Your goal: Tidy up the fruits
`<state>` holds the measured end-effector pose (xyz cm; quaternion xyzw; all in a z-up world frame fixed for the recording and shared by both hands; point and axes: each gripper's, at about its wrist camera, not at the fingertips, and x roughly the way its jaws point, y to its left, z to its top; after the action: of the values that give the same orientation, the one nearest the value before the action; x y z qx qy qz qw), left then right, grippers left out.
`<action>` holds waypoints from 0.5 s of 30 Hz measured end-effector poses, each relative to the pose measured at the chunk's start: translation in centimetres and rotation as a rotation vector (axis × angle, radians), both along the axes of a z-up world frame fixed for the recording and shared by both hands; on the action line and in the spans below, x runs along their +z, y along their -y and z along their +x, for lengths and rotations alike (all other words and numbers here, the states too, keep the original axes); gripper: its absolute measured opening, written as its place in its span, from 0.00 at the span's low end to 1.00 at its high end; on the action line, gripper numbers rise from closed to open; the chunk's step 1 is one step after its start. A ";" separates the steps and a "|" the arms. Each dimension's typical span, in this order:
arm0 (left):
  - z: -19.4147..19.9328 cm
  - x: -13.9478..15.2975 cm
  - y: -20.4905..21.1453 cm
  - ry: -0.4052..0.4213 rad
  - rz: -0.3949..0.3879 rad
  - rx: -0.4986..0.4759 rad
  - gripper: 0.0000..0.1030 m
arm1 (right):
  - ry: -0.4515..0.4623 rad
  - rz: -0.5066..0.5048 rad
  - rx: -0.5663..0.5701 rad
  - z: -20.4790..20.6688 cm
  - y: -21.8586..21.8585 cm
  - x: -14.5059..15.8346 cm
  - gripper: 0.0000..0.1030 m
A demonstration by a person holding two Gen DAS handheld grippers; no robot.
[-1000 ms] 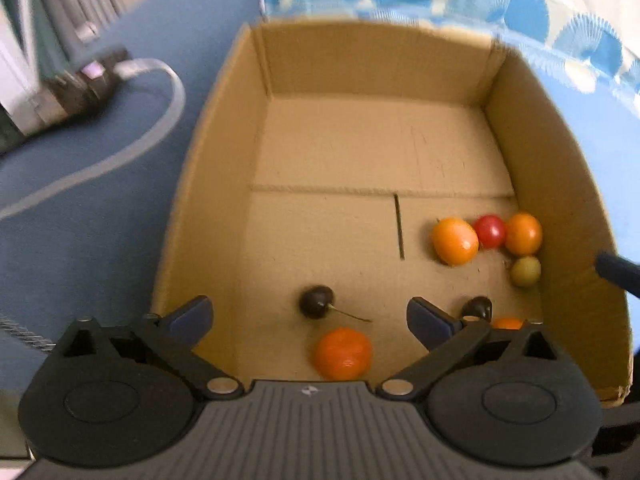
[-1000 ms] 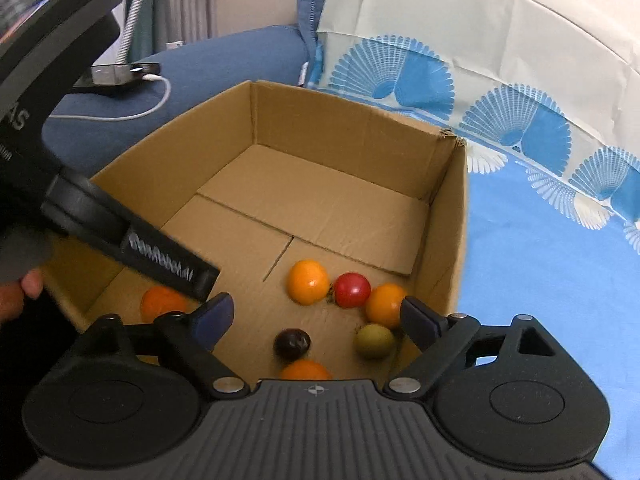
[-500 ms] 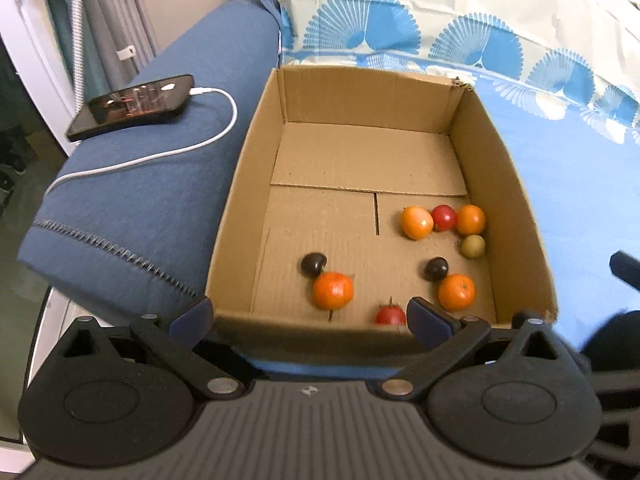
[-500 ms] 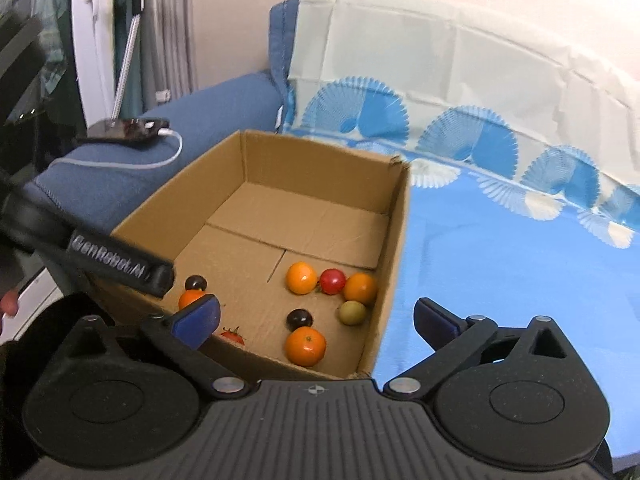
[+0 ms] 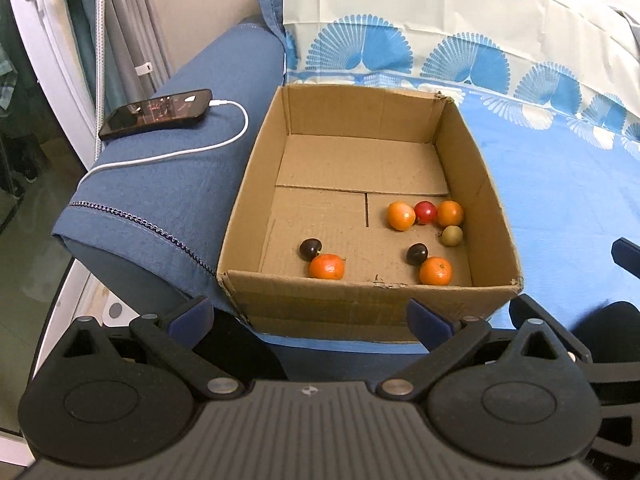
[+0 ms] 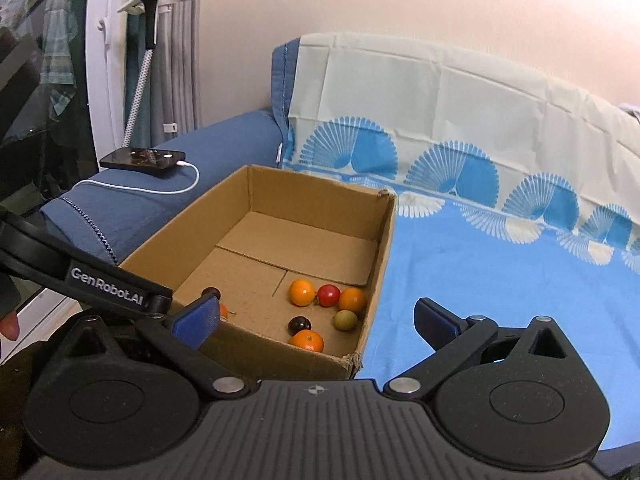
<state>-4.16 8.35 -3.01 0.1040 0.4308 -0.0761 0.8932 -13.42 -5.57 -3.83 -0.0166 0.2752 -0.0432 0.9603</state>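
Both tongs, the left tongs (image 5: pixel 308 316) and the right tongs (image 6: pixel 316 318), stand apart with nothing between their pads; the right pair has just been spreading wider. Over the last second each has drawn back and up from inside the cardboard box (image 5: pixel 256 184) to hang before its near wall. The fruits stay on the box floor: a dark cherry (image 5: pixel 310 249) touching an orange (image 5: pixel 327 267) near left, and a cluster toward the right wall with a red tomato (image 5: pixel 425 212) and a green fruit (image 5: pixel 452 235). This retreat probably closes out a placement. A phone (image 5: pixel 158 112) lies on the sofa arm far left.
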 end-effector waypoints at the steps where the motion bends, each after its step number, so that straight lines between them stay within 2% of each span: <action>1: -0.2 0.1 0.0 0.005 0.002 -0.001 1.00 | 0.004 -0.001 -0.001 -0.2 0.0 0.1 0.99; 15: -0.8 0.7 0.2 0.024 0.018 0.003 1.00 | 0.025 -0.001 -0.008 -0.7 -0.3 0.6 0.99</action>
<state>-5.01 8.16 -2.31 0.1121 0.4207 -0.0695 0.8975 -14.08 -5.26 -3.26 -0.0154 0.2632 -0.0473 0.9635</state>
